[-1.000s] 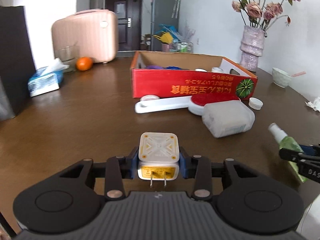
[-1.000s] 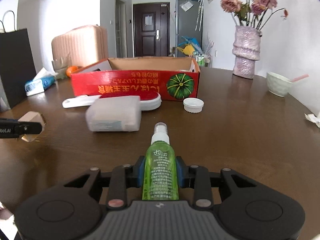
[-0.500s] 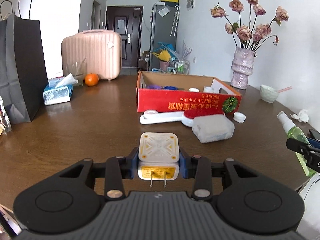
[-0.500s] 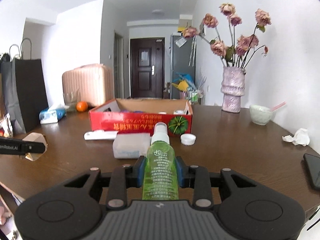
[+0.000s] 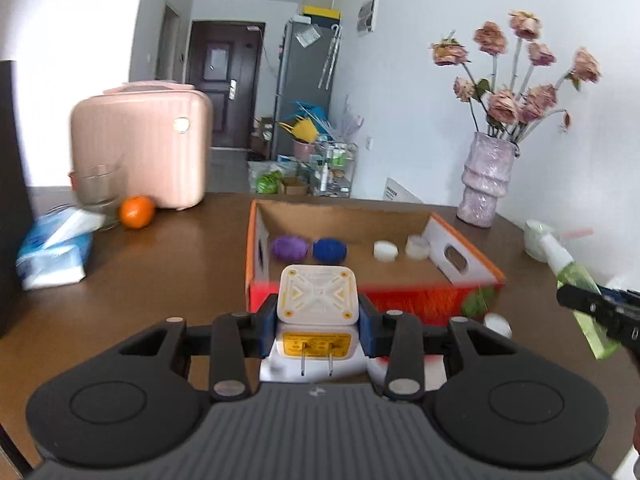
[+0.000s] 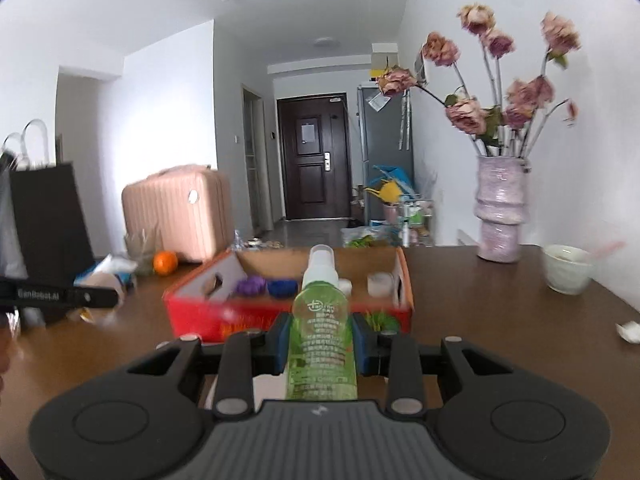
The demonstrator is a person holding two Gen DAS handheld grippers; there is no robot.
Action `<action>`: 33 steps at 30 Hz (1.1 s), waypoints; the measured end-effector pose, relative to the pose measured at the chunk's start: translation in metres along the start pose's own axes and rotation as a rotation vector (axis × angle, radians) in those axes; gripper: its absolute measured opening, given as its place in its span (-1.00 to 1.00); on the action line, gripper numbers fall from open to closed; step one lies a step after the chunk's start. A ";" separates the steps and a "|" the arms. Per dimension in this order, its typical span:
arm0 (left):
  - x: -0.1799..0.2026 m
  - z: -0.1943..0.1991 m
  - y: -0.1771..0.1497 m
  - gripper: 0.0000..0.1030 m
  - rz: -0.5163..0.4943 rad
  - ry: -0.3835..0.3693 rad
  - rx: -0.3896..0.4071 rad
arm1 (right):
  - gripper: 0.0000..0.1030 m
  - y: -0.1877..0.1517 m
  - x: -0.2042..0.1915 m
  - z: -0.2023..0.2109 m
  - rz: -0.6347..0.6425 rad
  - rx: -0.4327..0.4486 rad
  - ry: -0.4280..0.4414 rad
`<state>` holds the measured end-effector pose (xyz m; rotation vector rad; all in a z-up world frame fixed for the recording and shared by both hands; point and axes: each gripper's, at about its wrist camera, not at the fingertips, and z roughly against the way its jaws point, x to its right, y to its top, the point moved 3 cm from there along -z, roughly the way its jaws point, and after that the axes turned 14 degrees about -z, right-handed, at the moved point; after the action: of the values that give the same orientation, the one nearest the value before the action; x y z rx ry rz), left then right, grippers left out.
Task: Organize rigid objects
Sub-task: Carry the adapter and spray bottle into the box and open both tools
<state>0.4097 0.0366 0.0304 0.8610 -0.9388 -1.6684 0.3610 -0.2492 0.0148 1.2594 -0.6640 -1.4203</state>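
Both grippers now raised nearer the box (image 5: 372, 300) than a second ago | left gripper (image 5: 318, 322) pinches plug (image 5: 316, 294), right gripper (image 6: 322, 338) pinches bottle (image 6: 322, 336) | box just ahead of both jaws, already holding balls (image 5: 308, 249) and caps (image 5: 402, 247) | left to do: drop both in.

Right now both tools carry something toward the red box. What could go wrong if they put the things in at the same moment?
1. The left tool with the white plug adapter and the right tool with the green spray bottle approach the same red cardboard box; they might collide.
2. The purple ball, blue ball and white caps already lie inside, so a dropped item could knock them.
3. The bottle, released upright, may topple.
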 end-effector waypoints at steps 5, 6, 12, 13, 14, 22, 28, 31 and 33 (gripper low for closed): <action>-0.023 -0.098 0.045 -0.24 -0.034 0.008 -0.097 | -0.41 0.055 0.010 -0.104 -0.024 -0.086 0.017; -0.026 -0.118 0.049 -0.24 -0.047 0.002 -0.124 | -0.41 0.059 0.012 -0.123 -0.017 -0.099 0.003; -0.026 -0.201 0.049 -0.24 -0.132 0.007 -0.267 | -0.41 0.056 0.027 -0.243 0.116 -0.272 -0.165; -0.025 -0.211 0.045 -0.23 -0.150 0.011 -0.289 | -0.41 0.052 0.029 -0.258 0.148 -0.296 -0.190; -0.025 -0.219 0.042 -0.23 -0.155 0.016 -0.308 | -0.41 0.048 0.029 -0.267 0.174 -0.308 -0.203; -0.023 -0.222 0.040 -0.23 -0.140 -0.005 -0.306 | -0.35 0.027 0.017 -0.291 0.347 -0.328 -0.234; -0.025 -0.182 0.064 0.00 -0.107 -0.024 -0.265 | -0.07 0.051 0.014 -0.264 0.292 -0.281 -0.217; -0.027 -0.149 0.079 0.15 -0.105 -0.021 -0.229 | 0.23 0.071 0.015 -0.241 0.291 -0.255 -0.194; -0.025 -0.125 0.087 0.23 -0.112 -0.017 -0.215 | 0.23 0.081 0.013 -0.221 0.315 -0.243 -0.193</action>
<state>0.5617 0.0206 0.0547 0.7661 -0.7167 -1.8372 0.5961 -0.2312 0.0203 0.7959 -0.7577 -1.3211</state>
